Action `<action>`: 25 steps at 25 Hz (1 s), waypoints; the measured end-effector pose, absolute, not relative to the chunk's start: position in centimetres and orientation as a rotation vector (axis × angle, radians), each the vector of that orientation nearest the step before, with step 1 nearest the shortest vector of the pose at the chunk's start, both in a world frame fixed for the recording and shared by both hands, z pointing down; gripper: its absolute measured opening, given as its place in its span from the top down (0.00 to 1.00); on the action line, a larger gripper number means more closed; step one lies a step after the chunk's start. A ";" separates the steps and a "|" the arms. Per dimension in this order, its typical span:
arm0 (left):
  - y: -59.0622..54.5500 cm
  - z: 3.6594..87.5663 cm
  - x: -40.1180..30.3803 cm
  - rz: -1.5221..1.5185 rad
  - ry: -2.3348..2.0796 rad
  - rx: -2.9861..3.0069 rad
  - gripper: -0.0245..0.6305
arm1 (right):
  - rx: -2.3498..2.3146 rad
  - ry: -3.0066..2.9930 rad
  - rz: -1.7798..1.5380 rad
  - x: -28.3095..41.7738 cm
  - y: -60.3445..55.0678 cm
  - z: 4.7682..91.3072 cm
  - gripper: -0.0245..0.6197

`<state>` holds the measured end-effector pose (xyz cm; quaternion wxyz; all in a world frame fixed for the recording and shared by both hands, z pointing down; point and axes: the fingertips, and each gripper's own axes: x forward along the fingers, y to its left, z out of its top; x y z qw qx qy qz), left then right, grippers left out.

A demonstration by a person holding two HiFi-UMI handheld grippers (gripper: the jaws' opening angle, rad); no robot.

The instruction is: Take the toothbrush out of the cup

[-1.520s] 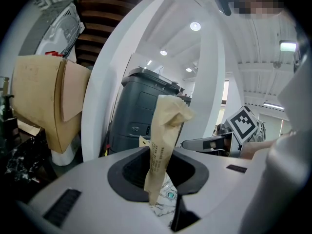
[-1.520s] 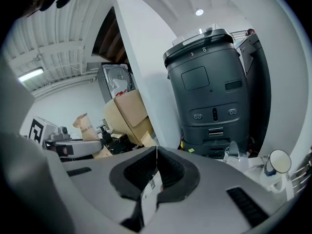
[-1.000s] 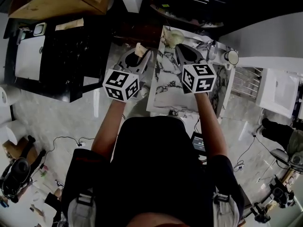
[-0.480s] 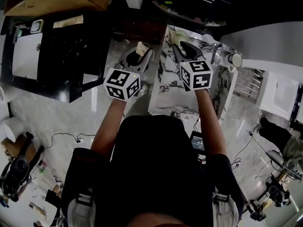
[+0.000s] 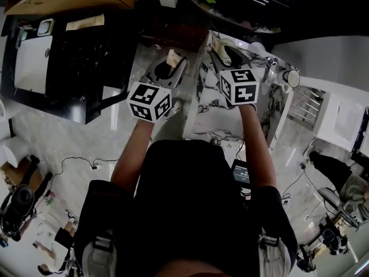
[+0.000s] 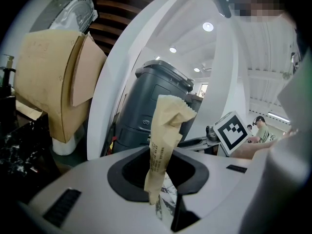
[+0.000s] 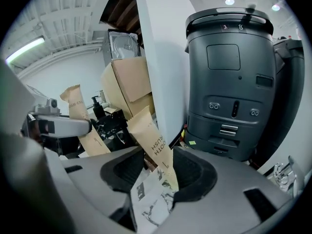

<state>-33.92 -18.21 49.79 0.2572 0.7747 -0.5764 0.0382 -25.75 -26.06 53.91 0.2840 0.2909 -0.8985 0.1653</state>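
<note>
While the left gripper keeps us occupied, we start between its jaws. They are nearly together and pinch the lower end of a slim brown kraft-paper toothbrush sachet, which stands up out of the gap with its crimped top well above the jaws.

The right gripper grips nothing. Its jaws have just been opening and stand wide, and a second brown paper toothbrush sachet leans between them with neither pad pressing on it. Its foot drops toward the white, black-veined marble table top just under the jaws. We see no cup around it, so we cannot tell whether it sits in one.

We judge the thing to be very light: a stiff brush in a thin sleeve that crumples and may slide. We would take it mid-length, where the handle gives a firm core, not by the empty crimped end, and squeeze gently.

Farther ahead of the right jaws stands a tall dark grey plastic bin.
</note>
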 end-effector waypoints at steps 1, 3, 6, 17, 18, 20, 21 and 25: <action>-18.2 49.9 -34.1 0.105 -1.567 2.097 0.82 | 0.783 -2.402 0.444 -25.9 -26.3 54.0 0.69; -18.2 50.0 -34.5 0.109 -1.574 2.089 0.82 | 0.790 -2.396 0.449 -26.2 -26.8 54.2 0.69; -18.1 50.2 -35.1 0.111 -1.583 2.076 0.82 | 0.796 -2.390 0.469 -26.6 -27.3 54.5 0.69; -18.5 50.8 -36.4 0.109 -1.585 2.048 0.82 | 0.787 -2.361 0.483 -27.8 -28.2 55.3 0.69; -18.5 50.9 -36.4 0.108 -1.584 2.047 0.82 | 0.785 -2.359 0.483 -27.8 -28.3 55.4 0.69; -18.6 51.0 -36.4 0.108 -1.582 2.043 0.82 | 0.784 -2.353 0.484 -27.8 -28.4 55.6 0.69; -18.6 51.1 -36.5 0.108 -1.581 2.042 0.82 | 0.784 -2.352 0.485 -27.9 -28.5 55.6 0.69; -18.7 51.0 -36.6 0.105 -1.581 2.039 0.82 | 0.794 -2.348 0.490 -27.8 -28.6 55.5 0.69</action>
